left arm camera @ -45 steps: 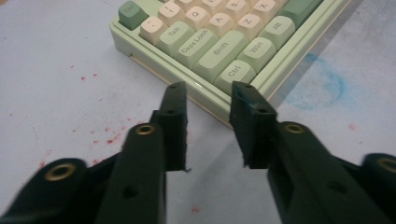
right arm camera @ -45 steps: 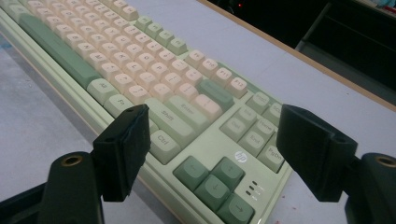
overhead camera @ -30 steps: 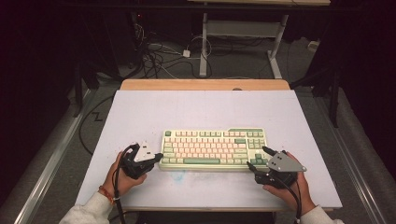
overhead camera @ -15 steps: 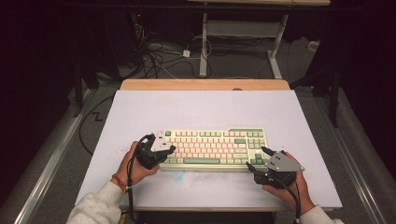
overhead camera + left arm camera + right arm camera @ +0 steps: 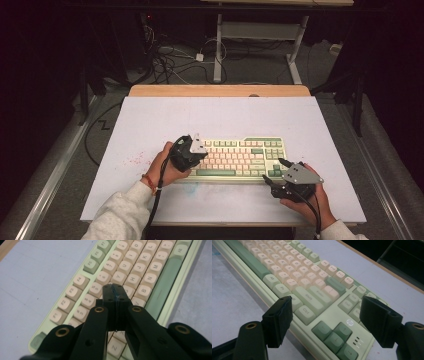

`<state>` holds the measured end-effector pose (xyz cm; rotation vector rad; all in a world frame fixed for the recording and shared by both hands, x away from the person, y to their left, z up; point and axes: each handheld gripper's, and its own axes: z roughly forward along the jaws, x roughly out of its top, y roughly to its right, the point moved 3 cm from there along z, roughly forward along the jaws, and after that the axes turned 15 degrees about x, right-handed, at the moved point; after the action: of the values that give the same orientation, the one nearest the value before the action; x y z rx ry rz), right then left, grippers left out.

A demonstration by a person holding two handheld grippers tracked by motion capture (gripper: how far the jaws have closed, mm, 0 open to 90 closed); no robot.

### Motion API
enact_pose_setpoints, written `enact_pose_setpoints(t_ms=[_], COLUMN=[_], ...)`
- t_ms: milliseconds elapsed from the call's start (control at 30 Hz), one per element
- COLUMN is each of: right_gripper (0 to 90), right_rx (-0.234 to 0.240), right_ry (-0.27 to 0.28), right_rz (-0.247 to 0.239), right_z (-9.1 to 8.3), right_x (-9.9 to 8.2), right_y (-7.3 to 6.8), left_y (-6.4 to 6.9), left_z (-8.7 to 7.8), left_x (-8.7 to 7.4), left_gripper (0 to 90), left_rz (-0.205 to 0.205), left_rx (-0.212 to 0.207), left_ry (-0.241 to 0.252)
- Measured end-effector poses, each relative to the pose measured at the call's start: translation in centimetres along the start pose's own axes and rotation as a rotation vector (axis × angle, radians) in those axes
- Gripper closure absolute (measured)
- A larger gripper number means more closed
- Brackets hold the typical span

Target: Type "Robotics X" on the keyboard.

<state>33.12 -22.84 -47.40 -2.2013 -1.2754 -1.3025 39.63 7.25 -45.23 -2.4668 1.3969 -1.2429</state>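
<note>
A cream and green keyboard (image 5: 245, 156) lies across the near middle of the white table (image 5: 225, 115). My left gripper (image 5: 196, 151) hovers over the keyboard's left end, held by a hand in a light sleeve. In the left gripper view its jaws are shut together with nothing between them, and the left gripper (image 5: 113, 287) hangs just above the letter keys of the keyboard (image 5: 140, 272). My right gripper (image 5: 275, 171) sits at the keyboard's near right corner. In the right gripper view the right gripper (image 5: 329, 315) stands open, its jaws either side of the arrow keys of the keyboard (image 5: 294, 272).
A wooden strip (image 5: 220, 90) borders the table's far edge. Red specks (image 5: 135, 160) mark the surface left of the keyboard. Cables (image 5: 170, 60) and a desk frame (image 5: 260, 40) lie on the floor beyond. Bare table surrounds the keyboard.
My left hand has moved right and away from the person, from beside the keyboard's left end to above its keys. The right hand has stayed put.
</note>
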Motion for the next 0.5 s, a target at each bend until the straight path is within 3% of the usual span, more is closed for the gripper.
enact_pose_setpoints(t_ms=[233, 500], right_gripper=[26.6, 26.6], right_rx=[0.003, 0.008], right_ry=[-0.012, -0.019], right_rz=[-0.002, -0.005], right_z=[0.2, 0.2], right_x=[-0.1, -0.2], right_y=[0.0, 0.0], left_y=[0.4, 0.7], left_z=[1.7, 3.1], left_x=[1.3, 1.4], left_gripper=[87.9, 87.9], left_rz=[0.023, 0.044], left_rx=[-0.019, -0.018], left_ry=[-0.03, -0.07])
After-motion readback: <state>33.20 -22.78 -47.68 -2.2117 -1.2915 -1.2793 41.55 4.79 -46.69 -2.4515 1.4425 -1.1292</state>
